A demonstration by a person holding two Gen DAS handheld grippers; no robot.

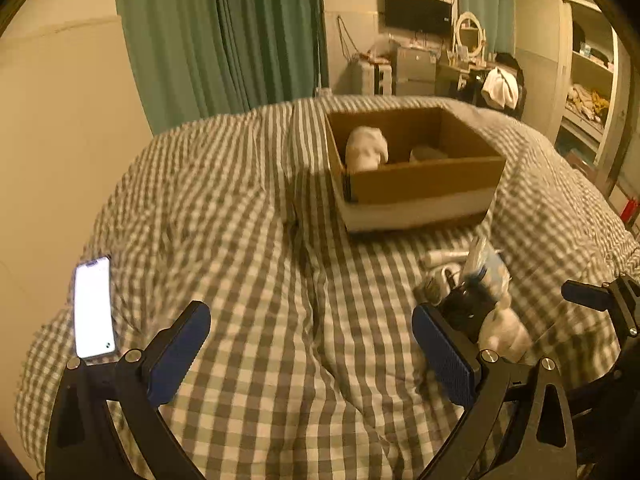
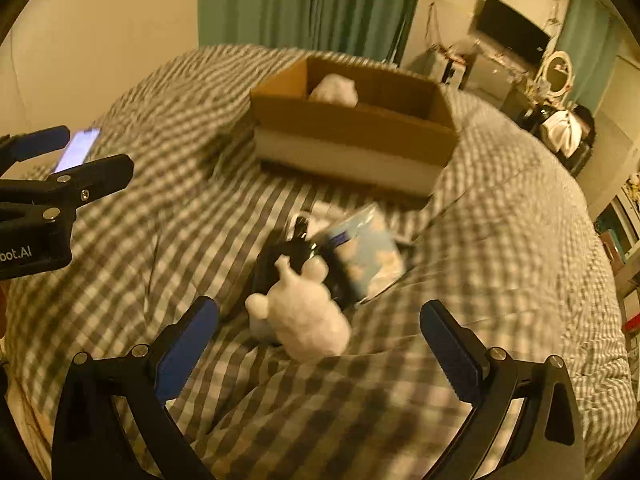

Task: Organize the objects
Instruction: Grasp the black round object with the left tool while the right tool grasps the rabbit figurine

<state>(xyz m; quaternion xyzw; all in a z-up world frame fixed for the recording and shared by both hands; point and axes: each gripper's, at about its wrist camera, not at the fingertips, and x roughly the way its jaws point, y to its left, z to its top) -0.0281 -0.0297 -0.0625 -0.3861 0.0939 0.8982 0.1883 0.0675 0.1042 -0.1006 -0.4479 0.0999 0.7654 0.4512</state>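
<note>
The right gripper (image 2: 320, 344) is hanging spread wide and empty over the white plush toy (image 2: 300, 320), which is lying on the checked duvet (image 2: 140, 240) against a dark object (image 2: 296, 256) — a closing pinch risks snagging that too. The toy's long axis is running toward the cardboard box (image 2: 352, 128), ears leading. The left gripper (image 1: 312, 348) is also spread — holding nothing.
</note>
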